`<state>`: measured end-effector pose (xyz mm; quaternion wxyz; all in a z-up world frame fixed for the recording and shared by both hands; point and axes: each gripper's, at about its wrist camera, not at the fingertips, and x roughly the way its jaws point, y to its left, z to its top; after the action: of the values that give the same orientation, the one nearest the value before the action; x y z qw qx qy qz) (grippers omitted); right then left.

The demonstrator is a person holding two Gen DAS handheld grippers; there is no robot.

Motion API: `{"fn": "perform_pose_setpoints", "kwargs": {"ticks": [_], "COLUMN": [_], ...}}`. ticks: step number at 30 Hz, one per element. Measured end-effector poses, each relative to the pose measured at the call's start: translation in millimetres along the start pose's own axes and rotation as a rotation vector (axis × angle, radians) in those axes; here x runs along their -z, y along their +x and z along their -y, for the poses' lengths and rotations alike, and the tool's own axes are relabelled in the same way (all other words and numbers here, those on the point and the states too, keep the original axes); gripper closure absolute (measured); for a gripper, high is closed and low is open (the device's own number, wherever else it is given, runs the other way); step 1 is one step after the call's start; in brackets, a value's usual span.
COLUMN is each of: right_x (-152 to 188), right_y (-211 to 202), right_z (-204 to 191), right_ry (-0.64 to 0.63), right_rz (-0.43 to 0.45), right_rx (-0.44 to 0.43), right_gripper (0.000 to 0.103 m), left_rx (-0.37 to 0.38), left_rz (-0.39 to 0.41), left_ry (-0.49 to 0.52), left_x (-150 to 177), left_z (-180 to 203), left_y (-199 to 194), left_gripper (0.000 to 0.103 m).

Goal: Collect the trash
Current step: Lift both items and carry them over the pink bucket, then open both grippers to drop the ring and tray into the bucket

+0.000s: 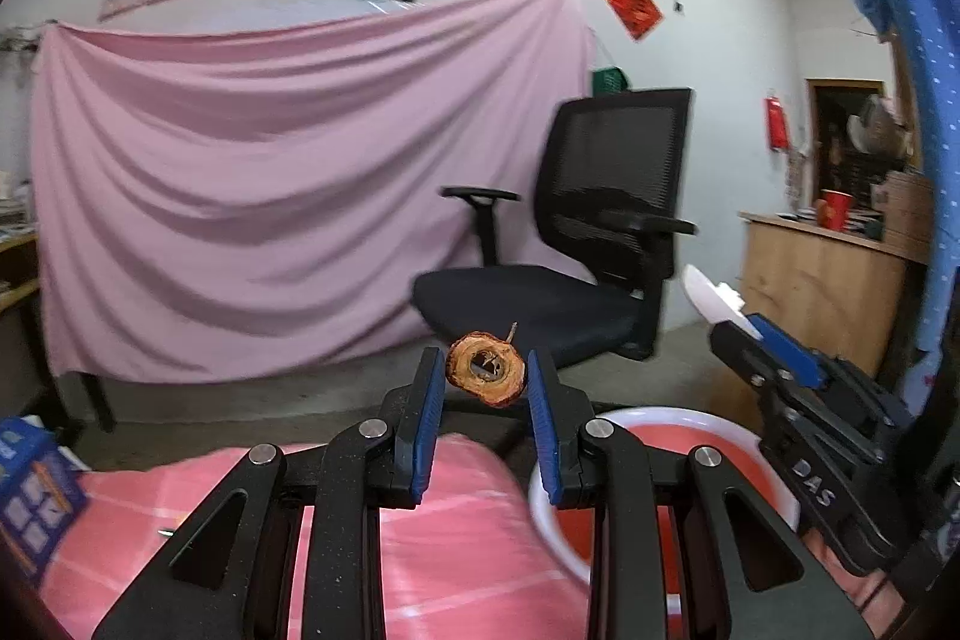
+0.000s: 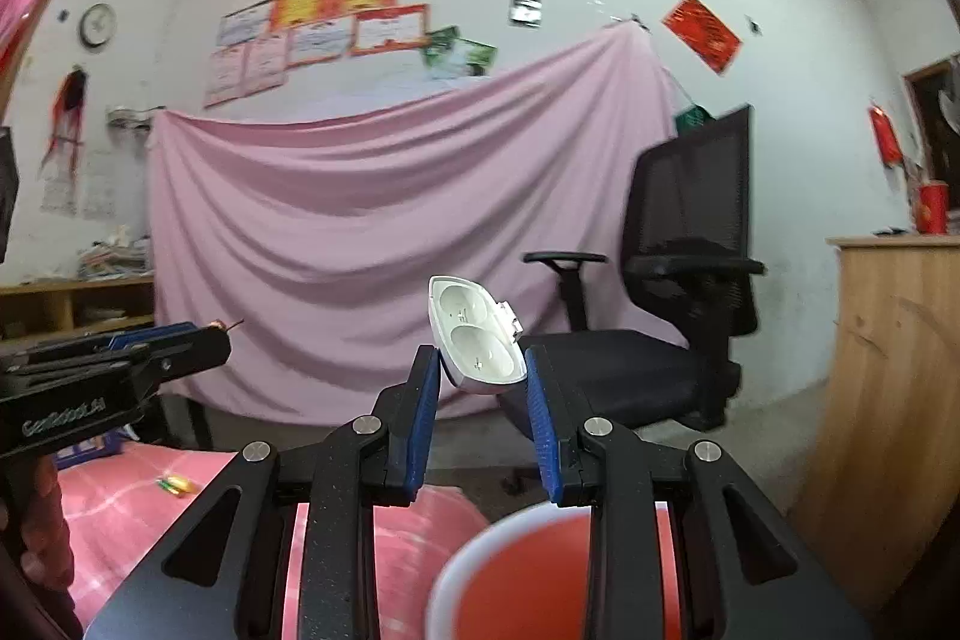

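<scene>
My left gripper (image 1: 486, 370) is shut on a brown, dried fruit core (image 1: 485, 369) with a short stem, held up in the air. My right gripper (image 2: 480, 367) is shut on a white plastic shell (image 2: 477, 337) with two round hollows. In the left wrist view the right gripper (image 1: 741, 319) shows at the right with the white shell (image 1: 711, 295) in its tips. In the right wrist view the left gripper (image 2: 210, 331) comes in from the left. A red bin with a white rim (image 2: 456, 568) sits below both grippers; its rim (image 1: 543, 508) is partly hidden by the fingers.
A pink checked cloth (image 1: 456, 550) covers the surface below, with a small yellow-green wrapper (image 2: 174, 484) on it. A blue box (image 1: 36, 496) lies at the left. A black office chair (image 1: 600, 244), a pink draped sheet (image 1: 270, 190) and a wooden counter (image 1: 828, 292) stand ahead.
</scene>
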<state>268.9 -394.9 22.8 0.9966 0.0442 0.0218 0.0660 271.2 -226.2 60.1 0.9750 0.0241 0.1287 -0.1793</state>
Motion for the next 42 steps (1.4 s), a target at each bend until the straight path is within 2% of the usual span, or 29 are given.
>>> {"fn": "perform_pose_setpoints", "kwargs": {"ticks": [8, 18, 34, 42], "right_x": [7.2, 17.9, 28.2, 33.3], "right_y": [4.5, 12.4, 23.7, 28.5], "right_z": [39.4, 71.5, 85.1, 86.1], "right_ry": [0.080, 0.167, 0.218, 0.222], "right_rz": [-0.073, -0.177, -0.278, -0.316], "right_rx": [0.088, 0.136, 0.154, 0.152], "right_gripper": [0.076, 0.076, 0.076, 0.076], "left_rx": [0.102, 0.171, 0.186, 0.183], "left_rz": [-0.090, -0.215, -0.319, -0.345], "left_ry": [-0.007, -0.018, -0.023, -0.029], "left_x": [-2.4, 7.5, 24.7, 31.9], "left_z": [37.2, 53.2, 61.7, 59.9], "left_y": [36.7, 69.4, 89.9, 93.6], "left_gripper": [0.079, 0.079, 0.079, 0.071]}}
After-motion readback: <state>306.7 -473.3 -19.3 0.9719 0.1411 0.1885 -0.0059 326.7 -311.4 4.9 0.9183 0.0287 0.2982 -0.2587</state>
